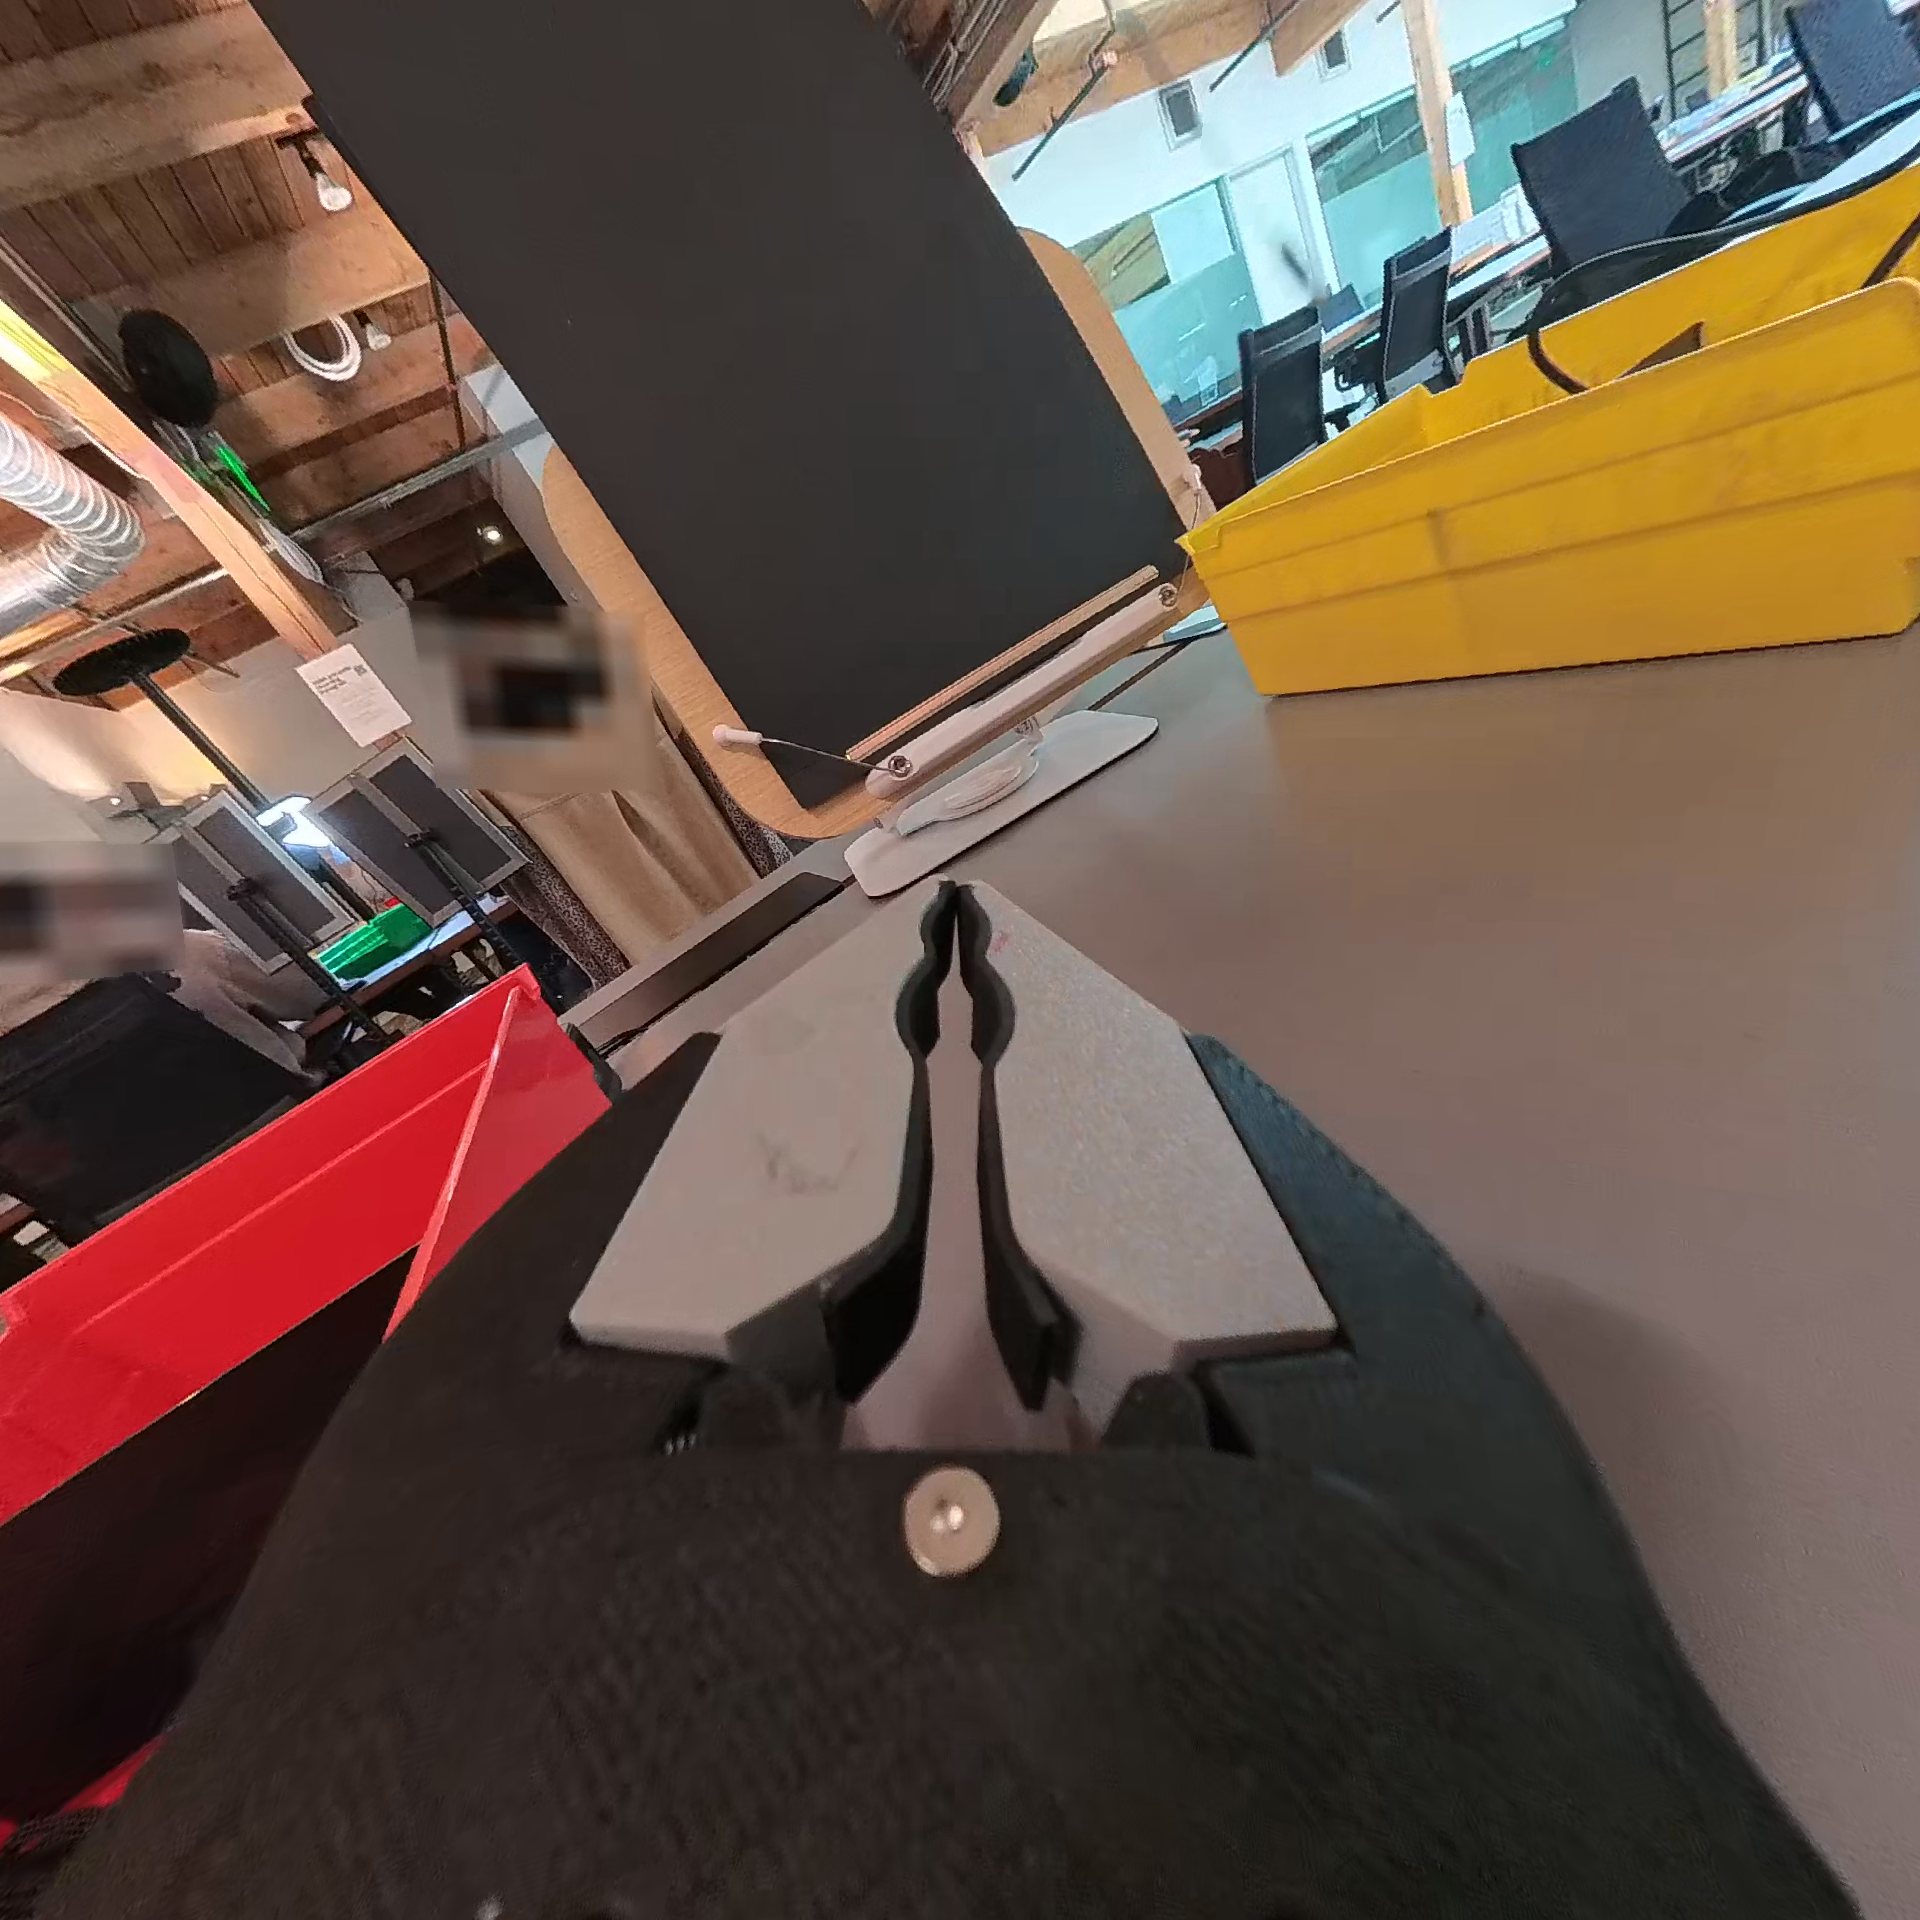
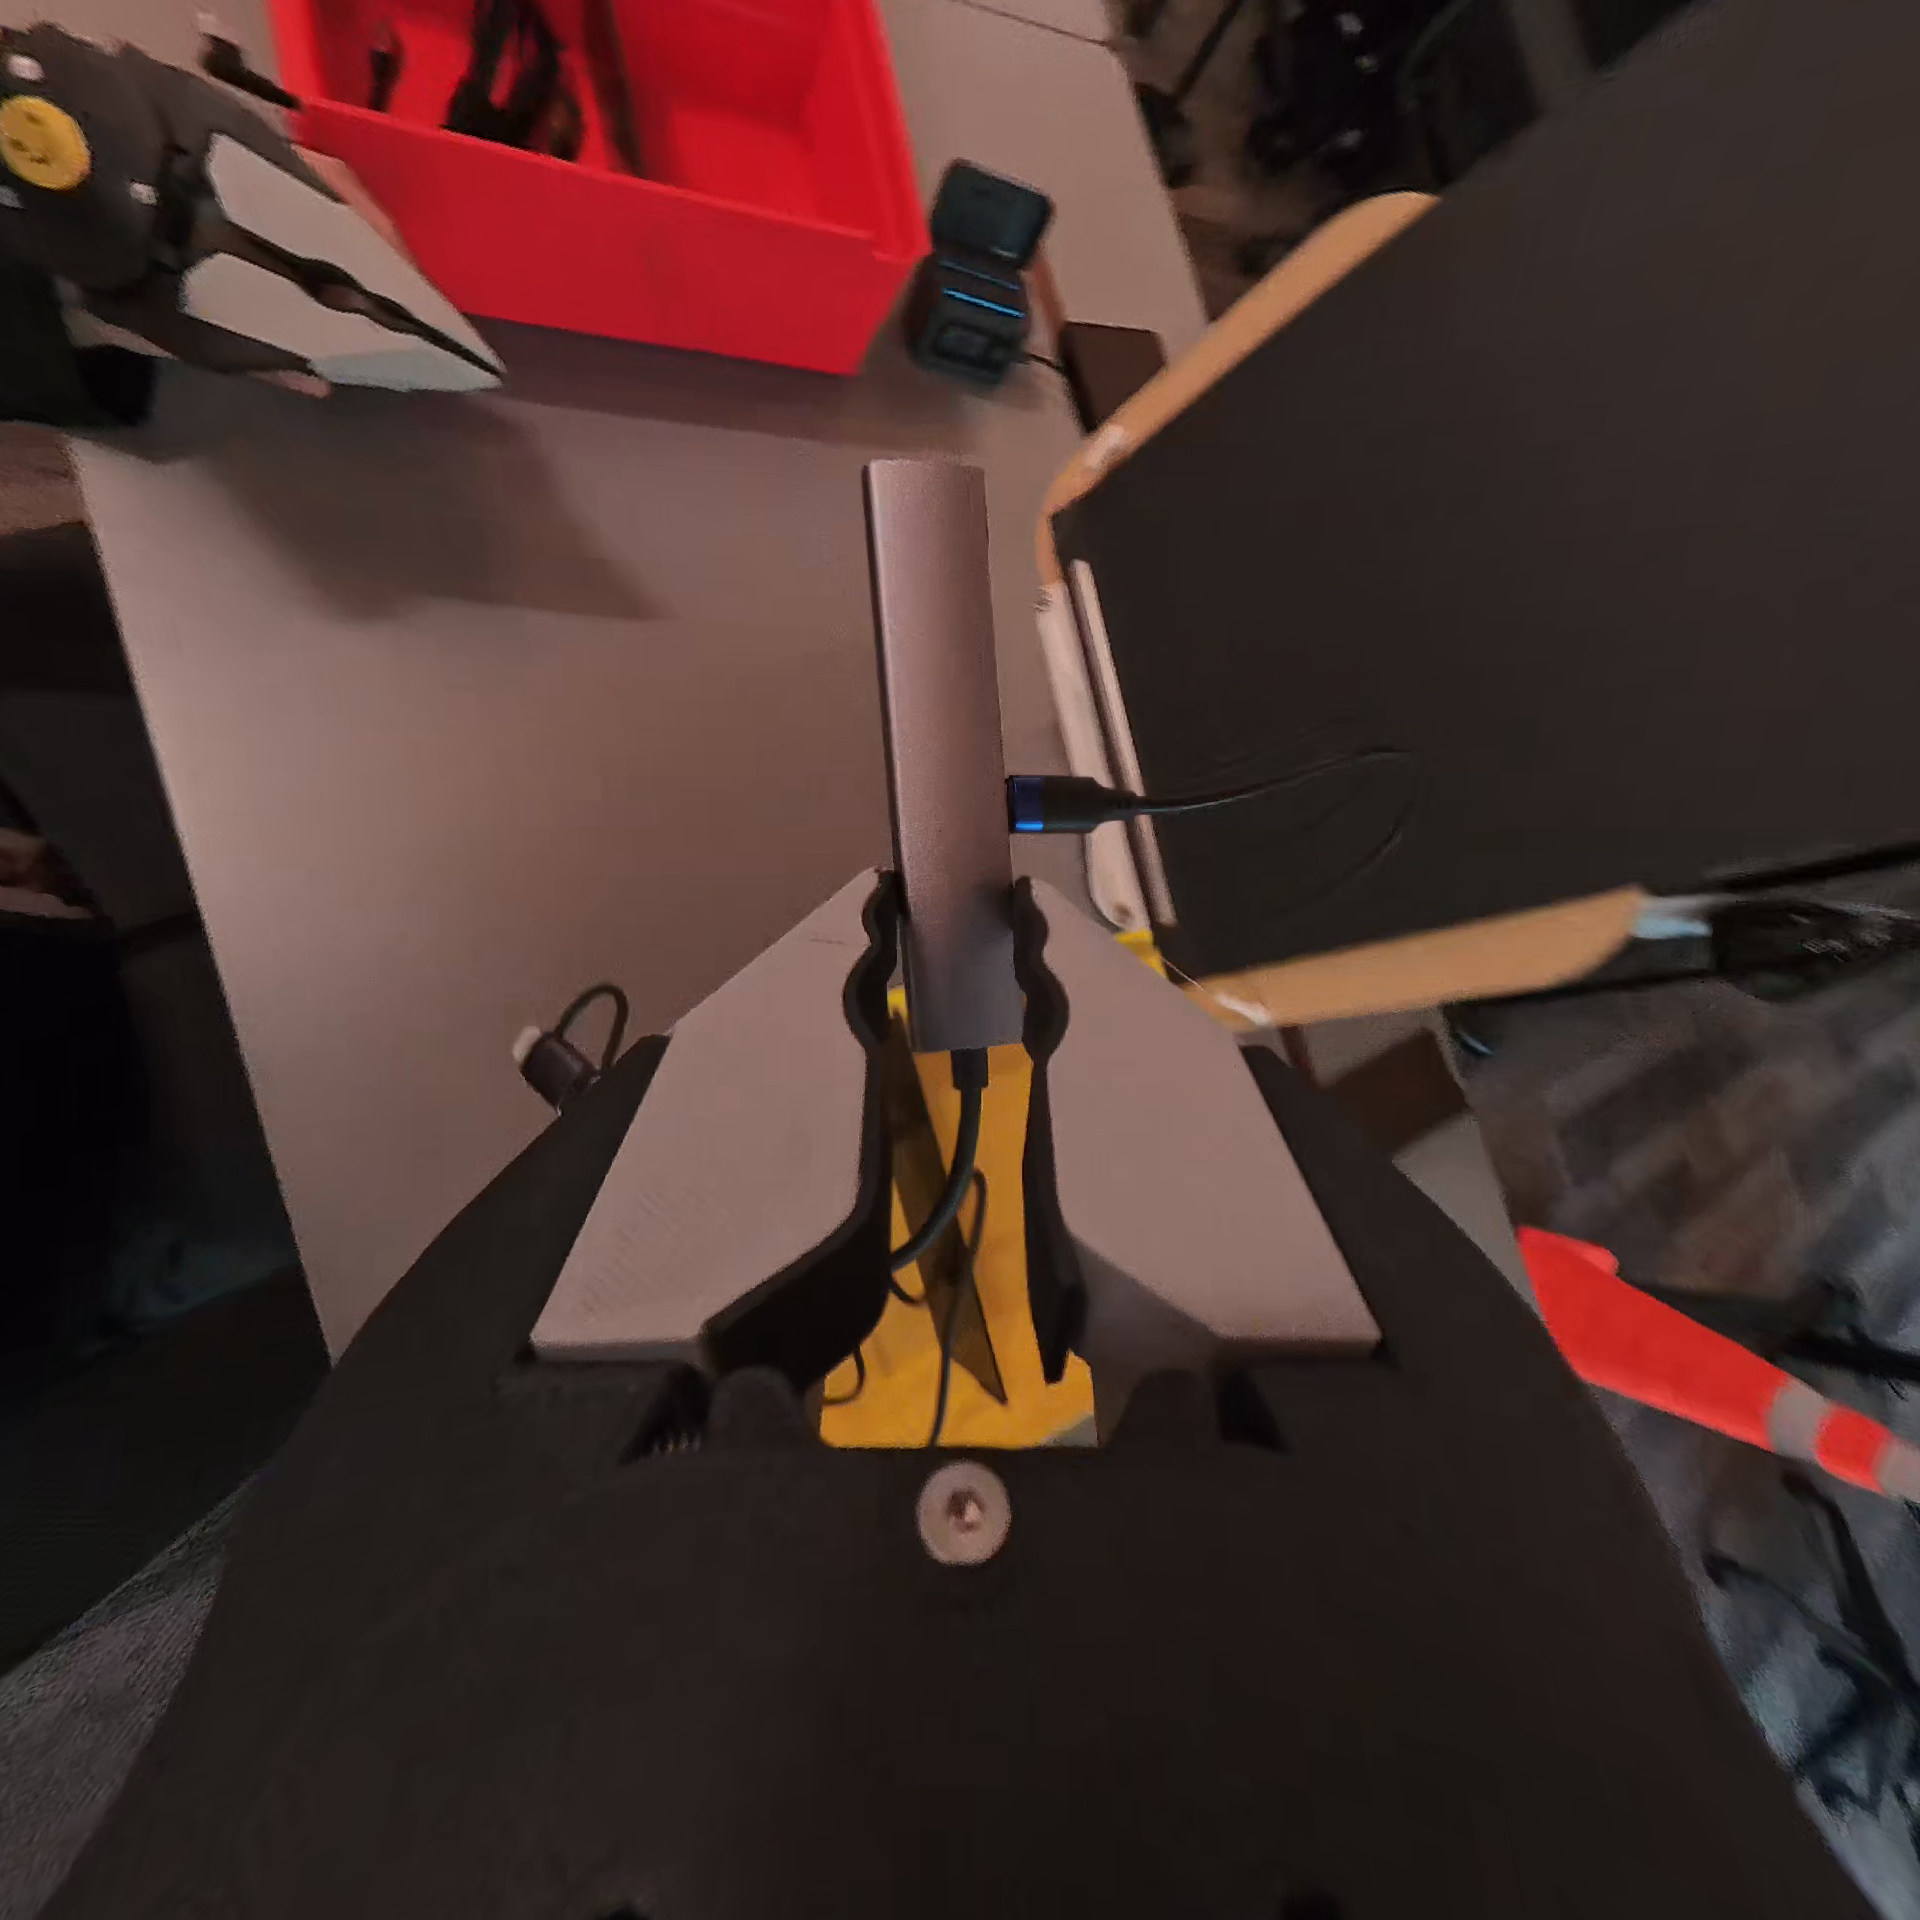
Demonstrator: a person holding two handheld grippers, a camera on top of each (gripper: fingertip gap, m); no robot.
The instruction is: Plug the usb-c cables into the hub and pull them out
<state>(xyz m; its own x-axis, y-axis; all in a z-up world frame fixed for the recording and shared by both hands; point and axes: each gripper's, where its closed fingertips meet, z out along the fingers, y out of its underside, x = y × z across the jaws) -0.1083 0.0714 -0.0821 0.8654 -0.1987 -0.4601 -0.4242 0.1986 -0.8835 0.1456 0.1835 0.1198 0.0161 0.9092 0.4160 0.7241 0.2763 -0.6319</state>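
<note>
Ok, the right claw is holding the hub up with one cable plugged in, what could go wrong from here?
1. The right claw grips only the near end of the hub, so pulling the plug sideways could twist it loose.
2. The cable runs toward the black board and could snag.
3. The left claw is shut and empty; it must open first.

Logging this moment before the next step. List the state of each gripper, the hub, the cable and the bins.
left gripper: shut, empty.
right gripper: shut on the hub.
hub: held in the air, over the table.
usb-c cable: plugged into the hub's side.
red bin: open, dark cables inside.
yellow bin: open, contents unseen.
</note>
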